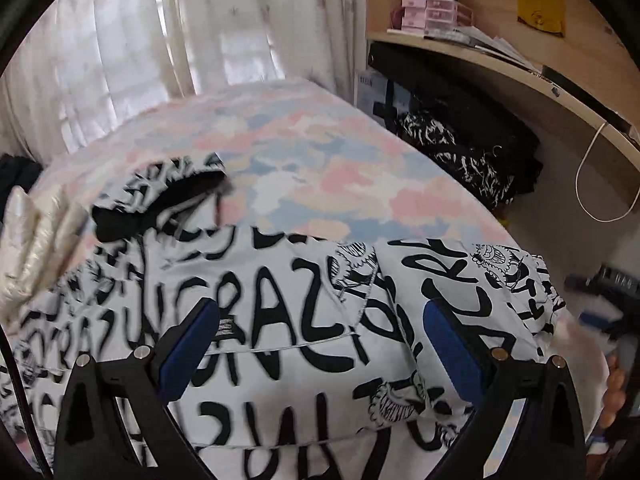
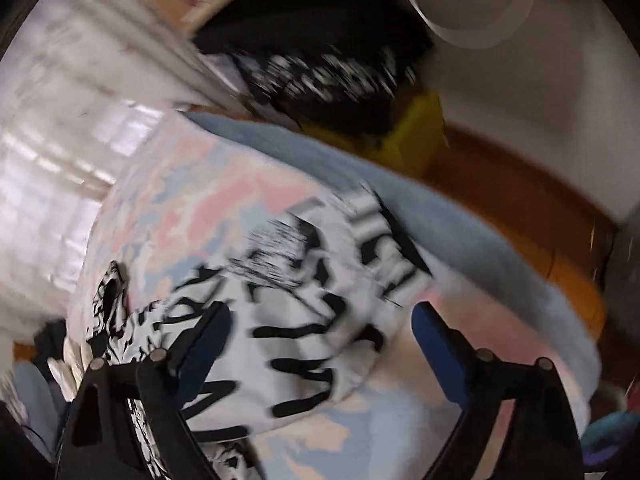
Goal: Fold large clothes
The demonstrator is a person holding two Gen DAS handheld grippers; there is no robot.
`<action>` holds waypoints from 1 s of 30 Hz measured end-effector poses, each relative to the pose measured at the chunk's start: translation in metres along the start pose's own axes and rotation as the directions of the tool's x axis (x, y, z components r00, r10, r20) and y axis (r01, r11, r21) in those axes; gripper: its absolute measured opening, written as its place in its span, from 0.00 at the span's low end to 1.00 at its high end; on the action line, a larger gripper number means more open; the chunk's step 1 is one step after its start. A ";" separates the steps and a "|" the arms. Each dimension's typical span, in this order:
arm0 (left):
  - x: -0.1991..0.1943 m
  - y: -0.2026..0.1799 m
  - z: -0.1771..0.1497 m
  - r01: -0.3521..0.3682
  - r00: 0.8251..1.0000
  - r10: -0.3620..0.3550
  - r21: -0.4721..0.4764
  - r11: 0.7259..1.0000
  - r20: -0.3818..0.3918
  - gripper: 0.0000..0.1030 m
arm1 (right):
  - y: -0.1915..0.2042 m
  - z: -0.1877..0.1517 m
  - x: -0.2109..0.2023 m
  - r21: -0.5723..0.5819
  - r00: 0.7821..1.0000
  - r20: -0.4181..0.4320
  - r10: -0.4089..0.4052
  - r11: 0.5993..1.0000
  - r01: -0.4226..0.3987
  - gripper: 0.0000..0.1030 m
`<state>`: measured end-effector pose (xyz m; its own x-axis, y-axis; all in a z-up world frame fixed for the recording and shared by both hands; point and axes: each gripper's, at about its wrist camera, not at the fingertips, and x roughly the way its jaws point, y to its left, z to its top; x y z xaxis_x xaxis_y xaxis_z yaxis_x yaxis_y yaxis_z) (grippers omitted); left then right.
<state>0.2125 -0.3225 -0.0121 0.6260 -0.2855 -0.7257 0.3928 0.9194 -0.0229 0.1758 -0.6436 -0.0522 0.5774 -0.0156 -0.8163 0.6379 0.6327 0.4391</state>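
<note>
My left gripper (image 1: 320, 344) points down at the shirt (image 1: 280, 320), a white one covered in black lettering, spread over the near part of the bed (image 1: 280, 168). My left fingers (image 1: 188, 348) stand wide apart with nothing clamped; the cloth lies below and between them, and no pad presses on it. The shirt's black collar (image 1: 160, 204) sits toward the far left, with a fold running across the middle and a second layer lapped over on the right. Bed cover is pastel pink, blue and white. At the right edge of the left view my other hand (image 1: 614, 392) shows with part of its gripper.

Right view is heavily blurred. My right gripper (image 2: 320, 344) hangs over a bunched end of the shirt (image 2: 320, 300) near the bed's edge (image 2: 460, 240). Right fingers (image 2: 440, 352) are spread wide and grip nothing; whether they touch the cloth I cannot tell.

Background: white curtain (image 1: 160, 40) behind the bed, a wooden shelf (image 1: 500, 76) with small pink drawers (image 1: 432, 14), dark black-and-white clothes (image 1: 460, 148) piled under it, a white cord (image 1: 592, 184) hanging on the wall. A pale quilted item (image 1: 36, 240) lies at the bed's left edge.
</note>
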 end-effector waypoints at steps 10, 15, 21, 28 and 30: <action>0.060 -0.010 -0.025 0.071 0.990 -0.079 -0.068 0.995 -0.121 0.98 | -0.032 -0.011 0.059 0.086 0.998 -0.050 0.023 0.996 -0.019 0.86; 0.053 -0.015 -0.031 0.091 0.988 -0.095 -0.031 0.995 -0.123 0.98 | -0.014 -0.006 0.069 -0.011 0.997 -0.012 -0.072 0.997 0.072 0.30; 0.015 0.014 -0.027 0.128 0.990 -0.129 -0.032 0.991 -0.063 0.98 | 0.027 -0.006 0.009 -0.119 0.984 0.175 0.016 0.993 0.005 0.10; -0.055 0.086 -0.025 0.107 0.993 -0.100 -0.112 0.988 0.065 0.98 | 0.146 -0.025 -0.118 -0.395 0.885 0.373 0.280 0.911 -0.122 0.09; -0.073 0.108 -0.024 0.085 0.994 -0.074 -0.129 0.988 0.084 0.98 | 0.189 -0.043 -0.153 -0.494 0.847 0.394 0.358 0.859 -0.133 0.09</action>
<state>0.1929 -0.1957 0.0220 0.6492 -0.3746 -0.6620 0.3544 0.9191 -0.1725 0.1862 -0.4883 0.1391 0.9178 -0.0921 -0.3861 0.2196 0.9281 0.3008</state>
